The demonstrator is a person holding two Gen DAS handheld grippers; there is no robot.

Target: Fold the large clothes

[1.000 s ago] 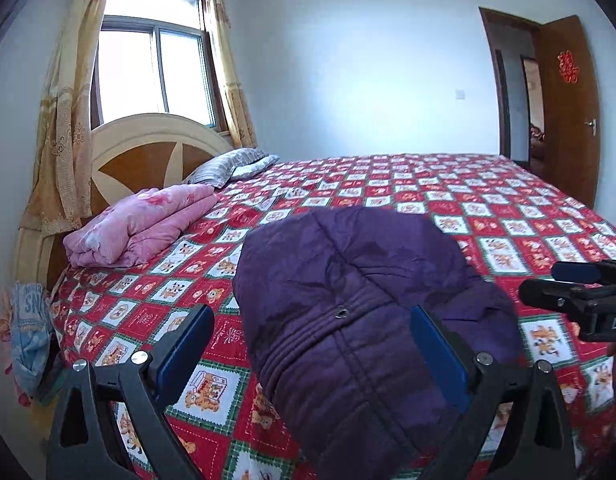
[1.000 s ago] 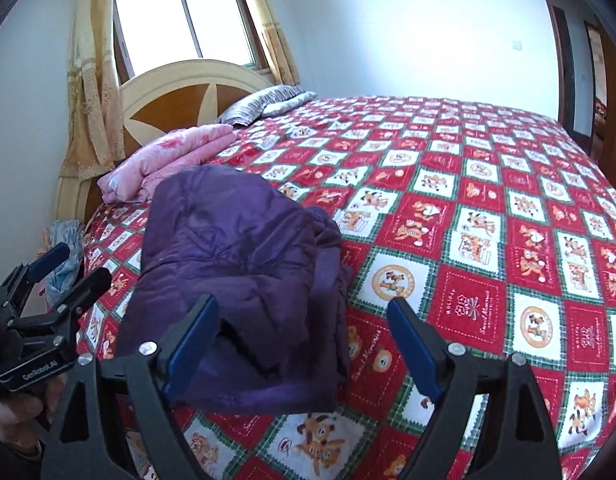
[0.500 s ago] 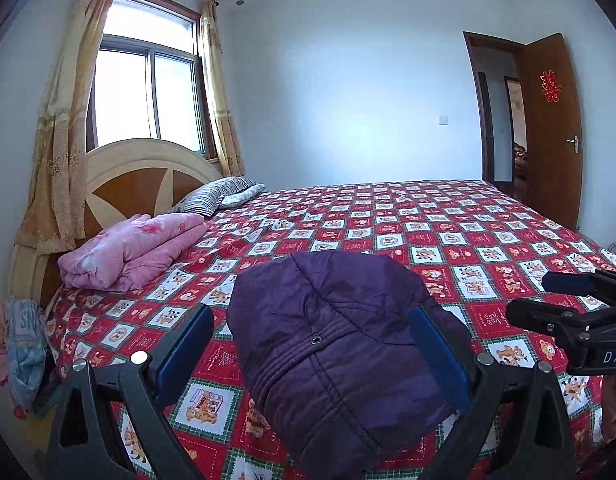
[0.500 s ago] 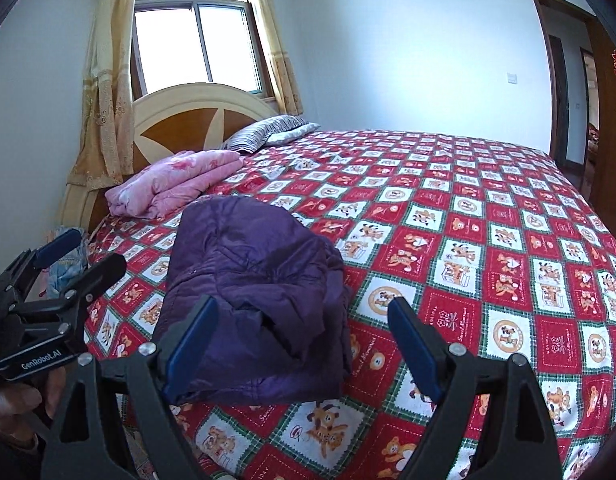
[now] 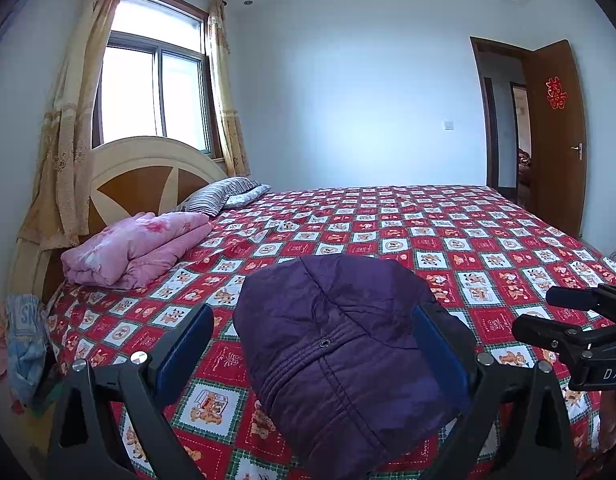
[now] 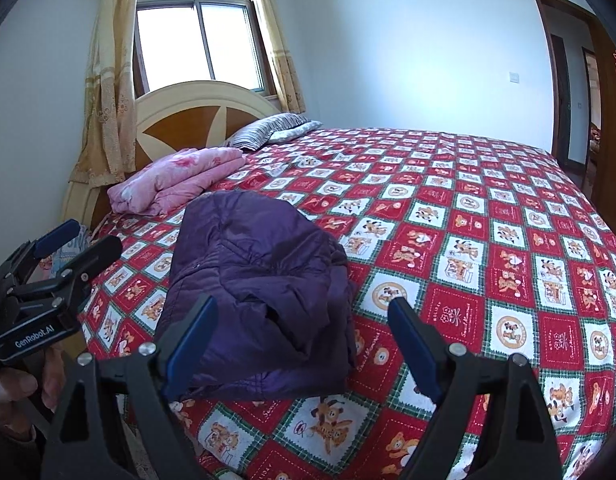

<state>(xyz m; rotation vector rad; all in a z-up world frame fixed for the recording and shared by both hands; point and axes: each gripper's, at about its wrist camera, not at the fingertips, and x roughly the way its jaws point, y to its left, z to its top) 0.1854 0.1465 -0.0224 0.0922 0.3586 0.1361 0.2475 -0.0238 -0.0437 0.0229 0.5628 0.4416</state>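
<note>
A purple padded jacket [image 5: 340, 344] lies folded in a bundle near the front edge of the bed; it also shows in the right wrist view [image 6: 260, 280]. My left gripper [image 5: 312, 344] is open, held just in front of the jacket, its blue pads wide apart to either side with nothing pinched. My right gripper [image 6: 304, 340] is open too, over the jacket's near right corner and apart from it. Each gripper shows in the other's view: the right gripper [image 5: 568, 320] at the right edge, the left gripper [image 6: 68, 248] at the left with a hand [image 6: 12, 388] under it.
The bed wears a red and white checked cover [image 5: 428, 240]. A folded pink quilt [image 5: 136, 248] and striped pillows [image 5: 224, 196] lie by the round headboard [image 5: 148, 176]. A blue cloth [image 5: 24, 336] hangs off the bed's left corner. A brown door [image 5: 556, 136] stands open at the far right.
Both grippers have drawn up and back from the jacket, so it sits lower in both views and more wall shows. The jacket has not moved and both jaws stayed wide.
</note>
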